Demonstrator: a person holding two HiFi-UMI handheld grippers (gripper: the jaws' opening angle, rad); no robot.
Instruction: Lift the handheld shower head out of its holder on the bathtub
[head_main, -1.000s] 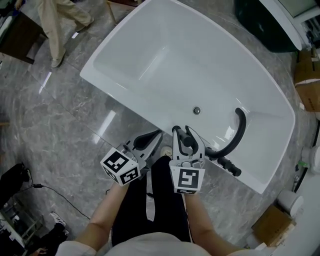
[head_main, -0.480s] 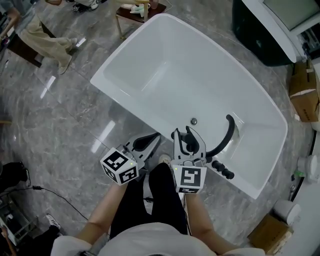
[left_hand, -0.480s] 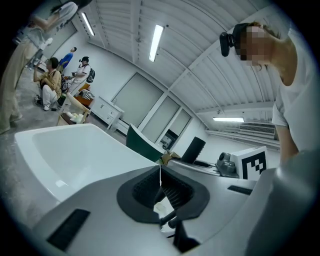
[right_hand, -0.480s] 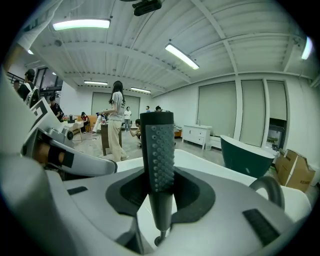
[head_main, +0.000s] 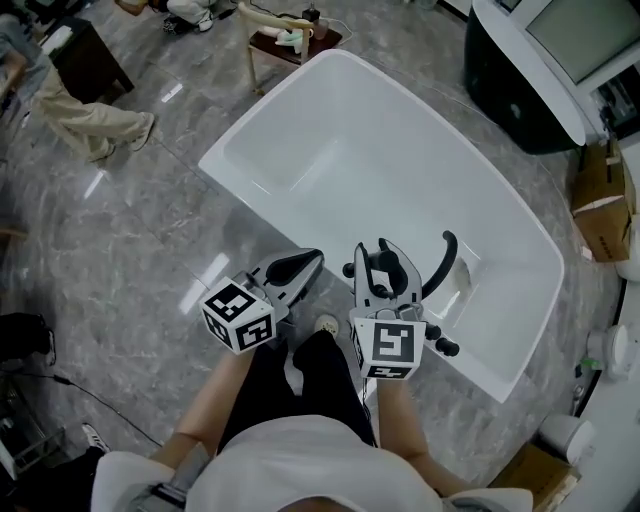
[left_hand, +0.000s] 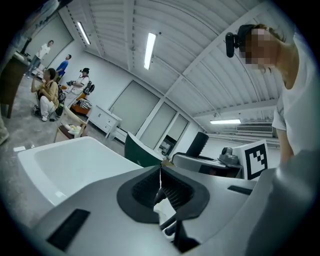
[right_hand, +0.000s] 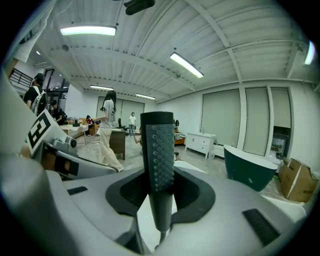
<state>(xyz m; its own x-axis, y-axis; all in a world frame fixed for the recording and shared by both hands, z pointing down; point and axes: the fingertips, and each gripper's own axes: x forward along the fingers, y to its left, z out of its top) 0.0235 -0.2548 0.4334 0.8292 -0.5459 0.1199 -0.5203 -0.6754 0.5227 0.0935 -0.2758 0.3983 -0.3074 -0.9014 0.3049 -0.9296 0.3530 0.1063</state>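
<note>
The black stick-shaped shower head (right_hand: 157, 150) stands upright between the jaws of my right gripper (right_hand: 159, 192), nozzle dots facing the camera; the gripper is shut on it. In the head view the right gripper (head_main: 380, 252) holds the shower head (head_main: 377, 272) above the near rim of the white bathtub (head_main: 215, 160). A curved black spout (head_main: 444, 258) and black knobs (head_main: 440, 345) sit on that rim to the right. My left gripper (head_main: 305, 261) hovers just left of the right one, shut with nothing in it, its pads (left_hand: 170, 192) meeting.
A dark tub (head_main: 520, 80) stands at the top right, with cardboard boxes (head_main: 600, 200) along the right edge. A small table (head_main: 290, 35) with items is beyond the tub's far end. A person (head_main: 80, 110) is at the top left. Grey marble floor surrounds the tub.
Both grippers have risen away from the tub rim, the right one carrying the shower head up with it. The tub now looks farther below and the view has drifted.
</note>
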